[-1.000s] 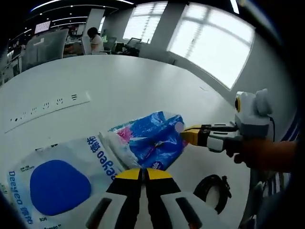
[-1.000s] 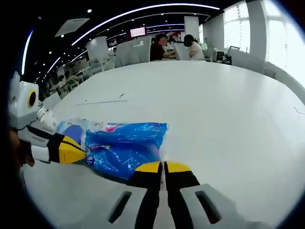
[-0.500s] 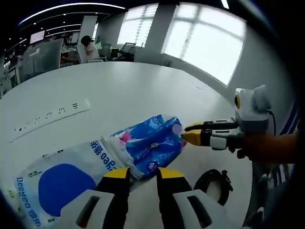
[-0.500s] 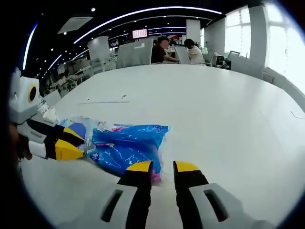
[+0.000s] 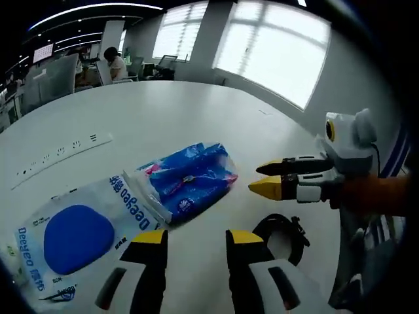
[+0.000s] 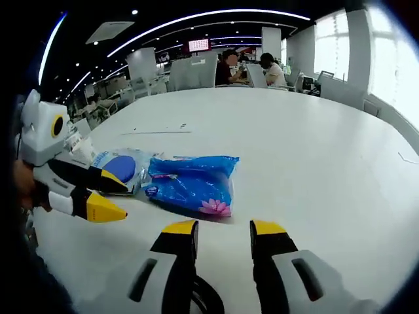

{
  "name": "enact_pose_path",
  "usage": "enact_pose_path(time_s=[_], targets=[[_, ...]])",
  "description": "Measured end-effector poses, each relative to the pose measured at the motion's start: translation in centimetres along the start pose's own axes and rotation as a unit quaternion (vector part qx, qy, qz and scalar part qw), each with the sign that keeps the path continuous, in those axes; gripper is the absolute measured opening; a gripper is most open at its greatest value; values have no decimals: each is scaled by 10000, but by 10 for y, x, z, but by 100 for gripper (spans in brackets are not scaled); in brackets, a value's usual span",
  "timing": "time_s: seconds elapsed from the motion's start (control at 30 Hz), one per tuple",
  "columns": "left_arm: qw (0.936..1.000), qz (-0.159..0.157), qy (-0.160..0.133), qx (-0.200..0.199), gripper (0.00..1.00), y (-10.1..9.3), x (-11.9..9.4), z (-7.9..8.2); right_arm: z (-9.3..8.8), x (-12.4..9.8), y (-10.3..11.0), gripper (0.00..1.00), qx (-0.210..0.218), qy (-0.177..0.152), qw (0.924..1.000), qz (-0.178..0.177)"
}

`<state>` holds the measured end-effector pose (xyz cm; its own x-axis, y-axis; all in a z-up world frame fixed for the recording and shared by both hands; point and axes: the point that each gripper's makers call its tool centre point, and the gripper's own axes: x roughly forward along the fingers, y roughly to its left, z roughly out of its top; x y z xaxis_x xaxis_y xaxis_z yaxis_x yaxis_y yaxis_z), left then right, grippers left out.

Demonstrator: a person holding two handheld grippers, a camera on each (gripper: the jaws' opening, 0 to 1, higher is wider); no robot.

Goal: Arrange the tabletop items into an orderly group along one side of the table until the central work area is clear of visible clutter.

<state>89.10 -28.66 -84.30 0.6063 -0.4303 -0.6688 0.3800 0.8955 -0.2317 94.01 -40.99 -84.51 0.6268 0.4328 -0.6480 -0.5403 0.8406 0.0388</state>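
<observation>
On a white table (image 5: 196,111), a white packet (image 5: 78,232) with a blue oval lies beside a blue plastic bag (image 5: 190,180), their ends overlapping near the table's edge. The left gripper (image 5: 193,239) and right gripper (image 6: 222,229) hover apart from the bag, jaws spread, holding nothing. A black ring (image 5: 281,232) lies by the edge.

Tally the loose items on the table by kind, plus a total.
Blue plastic packet: 1
White packet with blue oval: 1
Black ring-shaped item, near the table edge, too unclear to identify: 1
Total: 3
</observation>
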Motion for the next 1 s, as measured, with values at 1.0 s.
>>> enact_pose_path(time_s=[1.0], targets=[[9946,-829,552,297,34,-78,14,-51,-81,-82,8,29,404,314,9913,-1210]])
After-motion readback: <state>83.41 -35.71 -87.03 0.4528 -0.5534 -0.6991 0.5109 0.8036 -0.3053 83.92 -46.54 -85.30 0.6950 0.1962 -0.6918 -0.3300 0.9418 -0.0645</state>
